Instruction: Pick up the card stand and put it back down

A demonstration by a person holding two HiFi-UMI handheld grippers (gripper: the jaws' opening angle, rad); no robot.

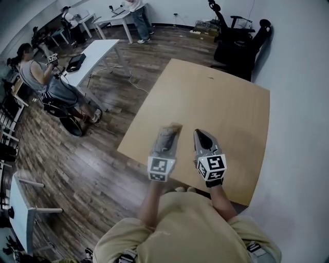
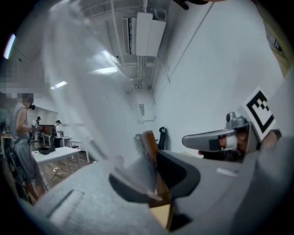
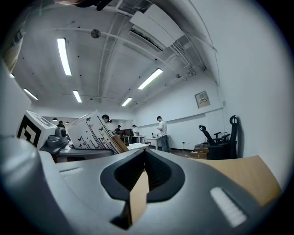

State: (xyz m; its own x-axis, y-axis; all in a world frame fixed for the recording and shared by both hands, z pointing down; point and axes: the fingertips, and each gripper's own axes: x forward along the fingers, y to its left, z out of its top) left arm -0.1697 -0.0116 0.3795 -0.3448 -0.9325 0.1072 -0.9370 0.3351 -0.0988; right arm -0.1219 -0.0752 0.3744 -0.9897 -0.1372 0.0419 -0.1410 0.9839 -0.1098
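Note:
The card stand (image 1: 170, 131) is a clear sheet printed with small dark butterflies, set in a wooden base. My left gripper (image 1: 168, 134) is shut on it over the near left part of the wooden table (image 1: 226, 97). In the left gripper view the wooden base (image 2: 149, 143) sits pinched between the jaws and the clear sheet smears across the left. The right gripper view shows the stand (image 3: 91, 131) tilted, off to its left. My right gripper (image 1: 201, 135) hangs just right of the stand, shut and holding nothing. Whether the stand touches the table is hidden.
Black office chairs (image 1: 239, 41) stand beyond the table's far right corner, against the white wall. White desks (image 1: 92, 54) line the wooden floor at the left, with a seated person (image 1: 46, 82) beside them. Another person (image 1: 138, 15) stands at the back.

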